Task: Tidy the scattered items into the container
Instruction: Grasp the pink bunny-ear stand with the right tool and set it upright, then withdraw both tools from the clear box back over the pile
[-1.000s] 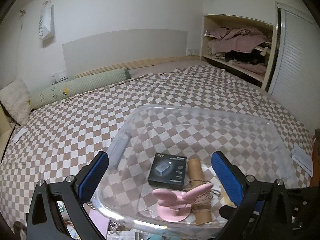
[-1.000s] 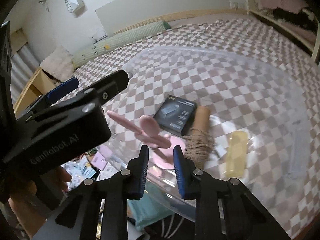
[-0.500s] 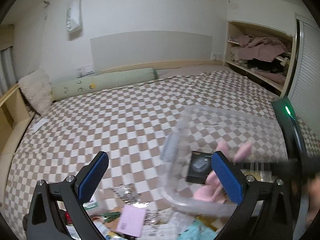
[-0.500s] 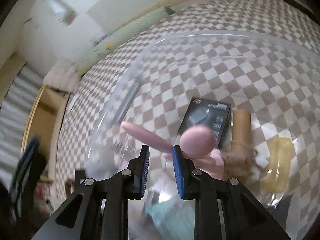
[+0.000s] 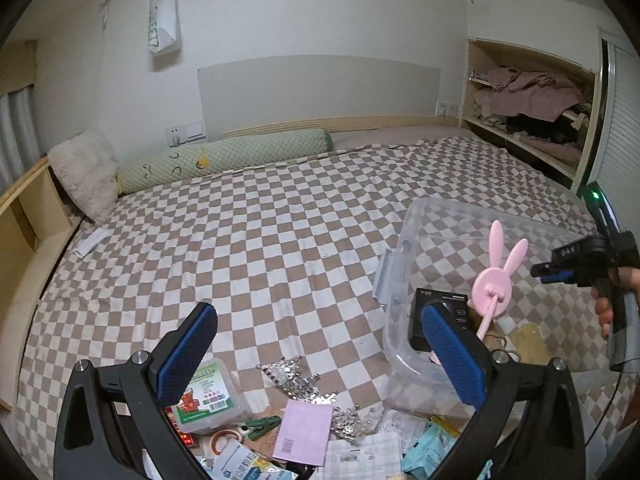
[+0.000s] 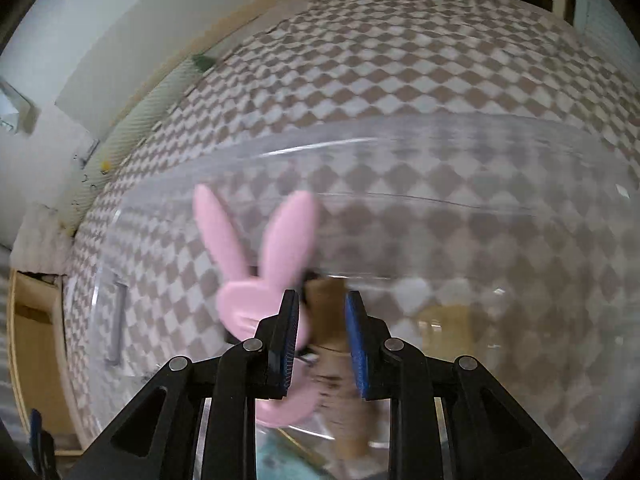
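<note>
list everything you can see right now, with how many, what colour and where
clear bin: 1, transparent, on bed, right
bunny stand: 1, pink, upright in bin
black box: 1, in bin
twine roll: 1, tan, in bin
bed cover: 1, brown-white check
bolster: 1, green, bed head
fluffy pillow: 1, white, left
small lidded box: 1, clear with green label, near pile
pink note: 1, near pile
sequins: silver heap, near pile
left tool: open, above pile
right tool: open, above bin
</note>
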Action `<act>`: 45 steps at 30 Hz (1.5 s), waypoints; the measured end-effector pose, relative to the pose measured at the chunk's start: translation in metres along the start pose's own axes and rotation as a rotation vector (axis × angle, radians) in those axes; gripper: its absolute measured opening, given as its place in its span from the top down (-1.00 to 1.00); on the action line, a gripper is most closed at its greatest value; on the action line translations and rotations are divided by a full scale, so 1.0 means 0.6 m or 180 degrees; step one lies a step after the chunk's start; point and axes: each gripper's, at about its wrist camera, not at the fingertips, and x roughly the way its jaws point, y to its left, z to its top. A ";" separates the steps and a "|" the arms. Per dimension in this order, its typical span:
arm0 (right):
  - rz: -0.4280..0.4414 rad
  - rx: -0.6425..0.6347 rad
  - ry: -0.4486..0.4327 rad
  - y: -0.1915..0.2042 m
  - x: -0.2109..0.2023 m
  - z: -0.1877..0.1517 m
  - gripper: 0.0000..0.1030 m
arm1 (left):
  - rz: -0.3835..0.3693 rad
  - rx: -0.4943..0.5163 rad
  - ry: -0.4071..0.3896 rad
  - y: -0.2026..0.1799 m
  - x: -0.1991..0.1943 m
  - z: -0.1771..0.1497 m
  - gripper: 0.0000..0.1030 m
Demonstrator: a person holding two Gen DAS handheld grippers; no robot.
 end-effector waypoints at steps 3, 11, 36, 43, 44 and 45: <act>-0.0011 -0.0048 -0.0033 -0.018 -0.029 -0.012 0.52 | -0.0057 -0.0005 0.0011 -0.005 -0.010 -0.001 -1.00; 0.0109 -0.0386 -0.0214 -0.002 -0.118 -0.078 0.52 | -0.0123 0.0082 0.0075 -0.014 -0.056 -0.022 -1.00; 0.0705 -0.0965 -0.0403 0.045 -0.207 -0.292 0.51 | 0.0086 0.0120 0.0378 0.054 -0.158 -0.168 -1.00; 0.0636 -0.1132 -0.0486 0.059 -0.211 -0.315 -0.42 | 0.0151 -0.0052 0.0495 0.081 -0.167 -0.197 -1.00; 0.0611 -0.1154 -0.0515 0.061 -0.213 -0.318 -0.64 | 0.0196 -0.0058 0.0512 0.085 -0.168 -0.201 -1.00; 0.0580 -0.1190 -0.0579 0.063 -0.215 -0.322 -0.71 | 0.0237 -0.0062 0.0515 0.086 -0.169 -0.204 -1.00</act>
